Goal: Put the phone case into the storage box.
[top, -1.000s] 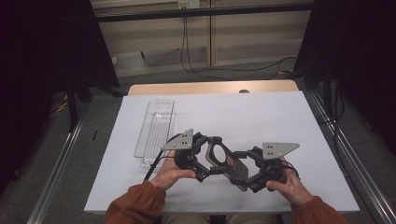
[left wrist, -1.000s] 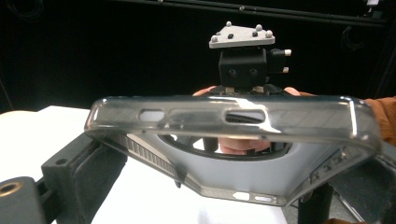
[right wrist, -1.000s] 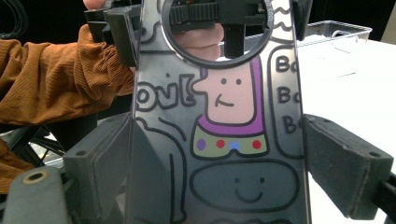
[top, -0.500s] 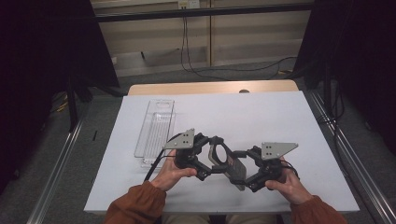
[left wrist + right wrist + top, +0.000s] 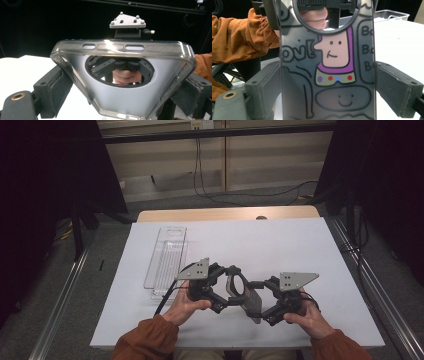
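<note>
Little is changing since the earlier frame: both grippers are holding low in the centre of the high view. Left gripper (image 5: pixel 227 292) and right gripper (image 5: pixel 260 300) are both closing their fingers on the phone case (image 5: pixel 243 290), held above the bench (image 5: pixel 280 245). Uneven pulling is likely to twist the soft case loose.

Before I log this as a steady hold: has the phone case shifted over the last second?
No. The phone case sits at the same spot beside the clear tray in the high view.
</note>
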### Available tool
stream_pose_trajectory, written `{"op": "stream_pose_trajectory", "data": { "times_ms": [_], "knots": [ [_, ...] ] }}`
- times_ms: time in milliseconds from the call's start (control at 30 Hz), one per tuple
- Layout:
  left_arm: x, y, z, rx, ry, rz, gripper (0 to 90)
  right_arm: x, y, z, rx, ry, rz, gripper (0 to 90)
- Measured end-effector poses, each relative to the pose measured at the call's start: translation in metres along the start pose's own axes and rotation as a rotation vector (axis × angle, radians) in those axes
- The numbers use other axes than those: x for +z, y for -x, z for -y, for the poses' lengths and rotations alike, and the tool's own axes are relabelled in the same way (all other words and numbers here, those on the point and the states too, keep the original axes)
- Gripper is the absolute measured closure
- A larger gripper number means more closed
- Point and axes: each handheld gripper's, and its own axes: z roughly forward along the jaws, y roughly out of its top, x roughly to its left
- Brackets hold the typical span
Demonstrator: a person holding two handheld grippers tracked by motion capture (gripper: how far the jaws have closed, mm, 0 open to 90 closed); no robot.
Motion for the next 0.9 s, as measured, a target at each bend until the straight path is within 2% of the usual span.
{"op": "stream_pose_trajectory", "data": {
  "times_ms": [100, 333, 433, 500, 600, 633, 700, 800, 900],
  "knots": [
    [0.001, 0.001, 0.0, -0.01, 0.016, -0.004, 11.8, 0.0, 0.0, 0.0, 0.0, 0.001, 0.004, 10.9],
    [0.0, 0.001, -0.001, 0.004, 0.002, -0.005, 12.5, 0.001, 0.0, 0.0, 0.012, 0.001, 0.014, 9.8],
    [-0.002, 0.0, -0.001, -0.002, 0.005, -0.014, 12.8, 0.001, 0.0, 0.0, 0.012, 0.008, 0.016, 8.8],
    [-0.002, 0.0, -0.002, -0.011, 0.008, -0.025, 12.8, 0.0, -0.001, 0.0, 0.011, 0.007, 0.022, 8.4],
    [-0.004, -0.001, -0.002, 0.001, -0.006, -0.043, 12.9, -0.001, 0.0, -0.001, 0.018, 0.015, 0.033, 8.1],
    [-0.004, 0.0, -0.003, -0.009, 0.001, -0.046, 12.9, -0.002, 0.0, -0.001, 0.02, 0.017, 0.036, 7.9],
    [-0.005, 0.0, -0.003, -0.011, 0.011, -0.066, 12.9, -0.004, 0.0, -0.001, 0.027, 0.025, 0.051, 7.0],
    [-0.008, -0.001, -0.005, -0.001, 0.0, -0.087, 12.9, -0.007, 0.002, -0.001, 0.03, 0.034, 0.071, 3.6],
    [-0.01, -0.001, -0.005, -0.007, 0.0, -0.112, 12.9, -0.009, 0.003, -0.001, 0.037, 0.044, 0.084, 3.3]
  ]
}}
